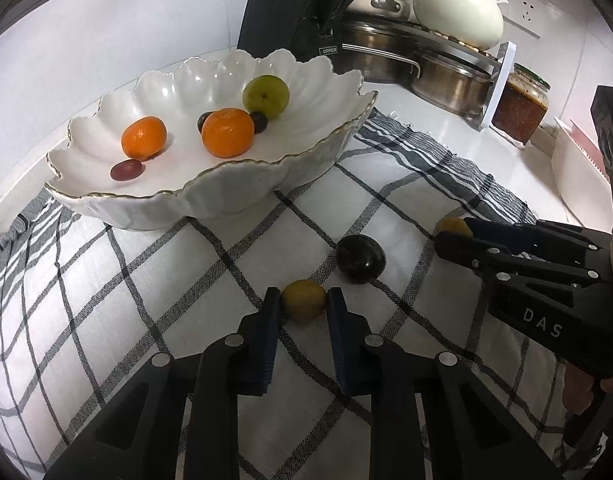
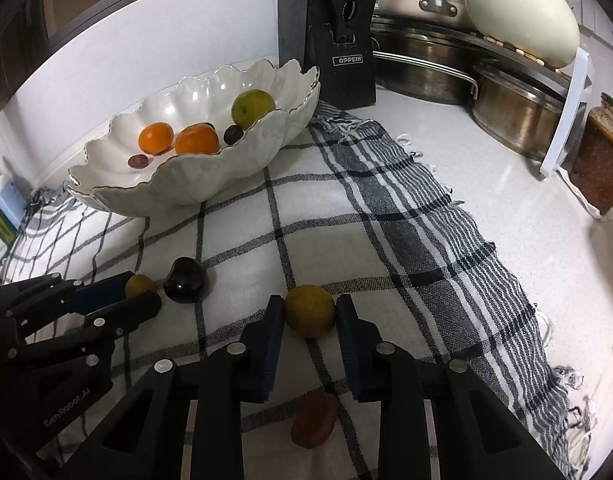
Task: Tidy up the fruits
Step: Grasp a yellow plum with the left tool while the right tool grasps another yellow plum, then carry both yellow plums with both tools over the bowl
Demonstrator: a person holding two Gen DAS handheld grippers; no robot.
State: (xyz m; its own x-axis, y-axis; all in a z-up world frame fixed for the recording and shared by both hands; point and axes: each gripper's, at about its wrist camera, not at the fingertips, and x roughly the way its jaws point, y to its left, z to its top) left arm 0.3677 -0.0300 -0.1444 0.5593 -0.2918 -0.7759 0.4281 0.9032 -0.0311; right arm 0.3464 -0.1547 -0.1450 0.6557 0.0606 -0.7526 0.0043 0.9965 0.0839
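Left wrist view: the left gripper [image 1: 303,305] is clenched on a small yellow fruit [image 1: 304,301] lying on the checked cloth [image 1: 146,288], with a dark plum [image 1: 360,258] just beyond it. Behind stands the scalloped white bowl [image 1: 234,196], holding two tangerines, a green fruit and dark grapes.

Right wrist view: the right gripper [image 2: 311,317] grasps a larger yellow fruit [image 2: 310,310] on the same cloth. A reddish-brown fruit [image 2: 315,419] lies below its fingers.
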